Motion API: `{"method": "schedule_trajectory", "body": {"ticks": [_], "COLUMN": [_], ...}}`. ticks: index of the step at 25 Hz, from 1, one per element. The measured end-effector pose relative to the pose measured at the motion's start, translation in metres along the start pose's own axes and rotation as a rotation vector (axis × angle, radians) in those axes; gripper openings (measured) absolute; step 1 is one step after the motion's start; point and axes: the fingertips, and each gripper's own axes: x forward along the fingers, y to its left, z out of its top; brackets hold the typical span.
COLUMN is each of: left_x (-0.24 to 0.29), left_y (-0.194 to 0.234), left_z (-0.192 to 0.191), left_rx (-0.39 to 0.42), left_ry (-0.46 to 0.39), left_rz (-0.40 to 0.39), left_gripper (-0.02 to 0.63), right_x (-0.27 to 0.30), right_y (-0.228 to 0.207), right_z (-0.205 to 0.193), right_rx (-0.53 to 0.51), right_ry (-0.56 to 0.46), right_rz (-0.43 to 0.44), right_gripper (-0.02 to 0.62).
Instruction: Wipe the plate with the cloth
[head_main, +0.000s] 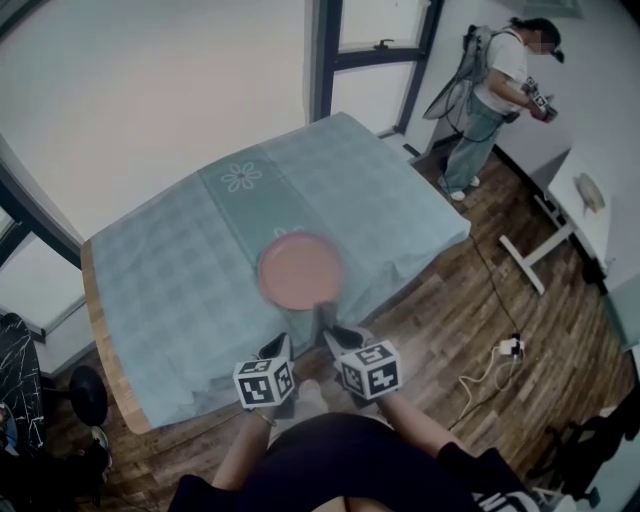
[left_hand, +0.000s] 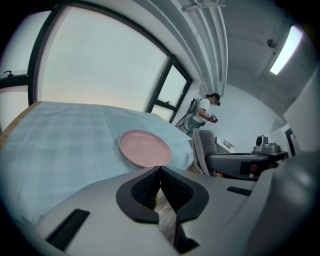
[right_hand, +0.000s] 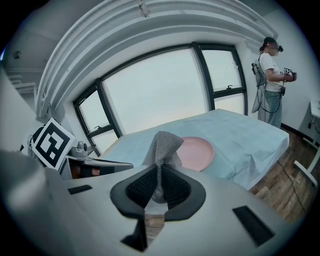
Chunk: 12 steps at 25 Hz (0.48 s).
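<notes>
A round pink plate (head_main: 300, 270) lies on the table's light blue tablecloth (head_main: 180, 270), near the front edge. Both grippers hover in front of that edge, short of the plate. My right gripper (right_hand: 159, 182) is shut on a grey knitted cloth (right_hand: 162, 147), which stands up between its pads with the plate (right_hand: 197, 152) behind it. My left gripper (left_hand: 159, 172) is shut with nothing in it, and the plate (left_hand: 145, 148) lies ahead of it. In the left gripper view, the cloth (left_hand: 202, 150) hangs at the right. In the head view, the left gripper (head_main: 278, 350) and right gripper (head_main: 335, 338) are side by side.
Wooden floor lies between me and the table. A person (head_main: 495, 95) with grippers stands at the back right near a white table (head_main: 580, 200). A cable and power strip (head_main: 510, 348) lie on the floor at the right. Large windows stand behind the table.
</notes>
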Motion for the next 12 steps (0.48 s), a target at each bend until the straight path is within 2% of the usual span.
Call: {"method": "schedule_trajectory", "body": {"ticks": [12], "left_x": [0.038], "left_y": [0.027], "left_z": [0.033], "left_rx": [0.015], "left_ry": [0.016], "left_rz": [-0.002], "left_gripper": [0.014], "right_x": [0.041], "right_y": [-0.025], "right_z": [0.025], "right_rx": [0.006], "right_ry": [0.004], "right_rz": [-0.022], "right_gripper": [0.034]}}
